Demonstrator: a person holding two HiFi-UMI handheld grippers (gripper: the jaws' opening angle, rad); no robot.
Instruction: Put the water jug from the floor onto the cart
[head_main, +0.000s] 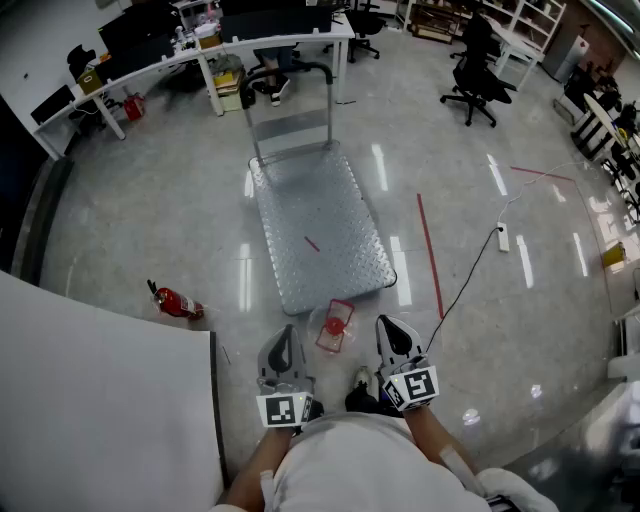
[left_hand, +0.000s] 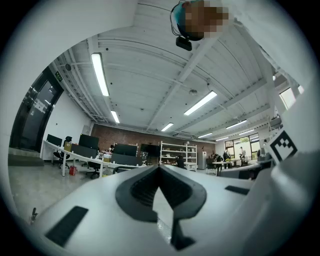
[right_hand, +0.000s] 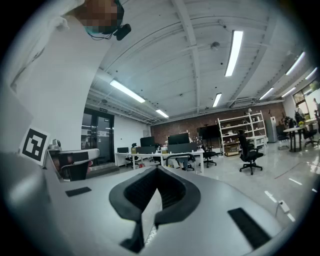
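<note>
Person's white shirt (head_main: 340, 470) fills the bottom of the head view, w/ both forearms reaching fwd. Left gripper (head_main: 286, 332) and right gripper (head_main: 391, 326) are held level, side by side, both pointing toward the cart (head_main: 315, 225) and stopping short of its near edge. Left gripper view: jaws together, tips meeting, nothing btwn them. Right gripper view: same, jaws closed tight and empty.

Water jug (head_main: 335, 325), clear w/ red parts, sits on the floor (head_main: 150, 230) just off the cart's near edge, towards its right corner. It's btwn the two gripper tips, apart from both. Can't tell if it touches the cart.

Cart is a flat metal platform w/ tread pattern. Deck is bare except a short red mark (head_main: 312, 244) near mid-deck. Its push handle (head_main: 290, 75) stands at the far end.

Left of the cart's near corner: red fire extinguisher (head_main: 175, 302) lying on the floor, next to a big white panel (head_main: 100, 400). Right of the cart: red tape line (head_main: 430, 255) running roughly along its length, then a power strip (head_main: 503, 236) w/ black cable. Beyond the handle end: white desks (head_main: 200, 55). Far right of that: black office chair (head_main: 475, 85).
</note>
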